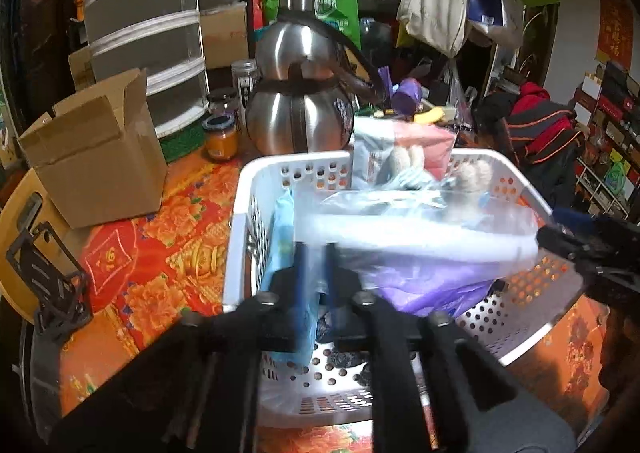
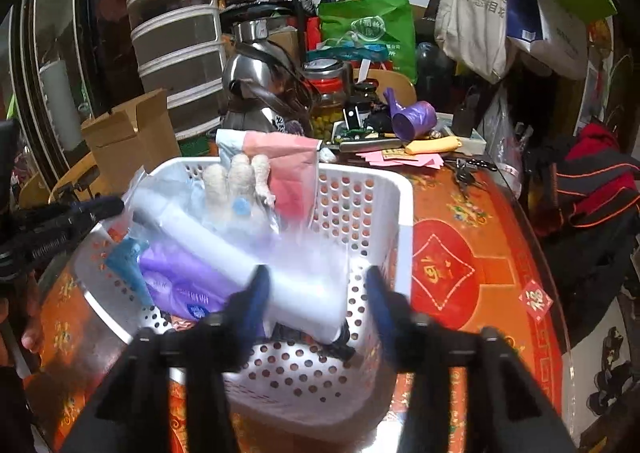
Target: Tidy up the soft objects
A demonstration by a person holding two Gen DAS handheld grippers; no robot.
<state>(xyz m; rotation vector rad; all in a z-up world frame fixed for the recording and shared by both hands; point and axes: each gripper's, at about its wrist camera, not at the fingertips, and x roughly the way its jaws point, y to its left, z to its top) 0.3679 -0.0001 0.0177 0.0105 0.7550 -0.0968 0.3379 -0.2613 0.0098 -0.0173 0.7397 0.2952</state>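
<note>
A white perforated basket [image 1: 296,165] [image 2: 404,237] stands on the red flowered table. It holds a white roll in a clear plastic bag [image 1: 420,229] [image 2: 224,249], a purple pack [image 1: 432,285] [image 2: 180,273], a blue pack [image 1: 286,229] [image 2: 128,257], woolly gloves [image 1: 472,173] [image 2: 240,181] and a pink pack [image 1: 428,141] [image 2: 292,169]. My left gripper [image 1: 316,269] [image 2: 80,213] hovers over the basket's left end, jaws apart, with the bag's clear edge between them. My right gripper [image 2: 318,297] [image 1: 580,241] stands open around the roll's other end, its right finger clear of it.
Behind the basket are a steel gourd-shaped flask [image 1: 296,93], a cardboard box [image 1: 96,157], small jars [image 1: 222,137] and stacked plastic drawers [image 1: 144,33]. Clutter with a purple scoop [image 2: 412,117] lies at the back right. Bare tablecloth [image 2: 460,273] lies right of the basket.
</note>
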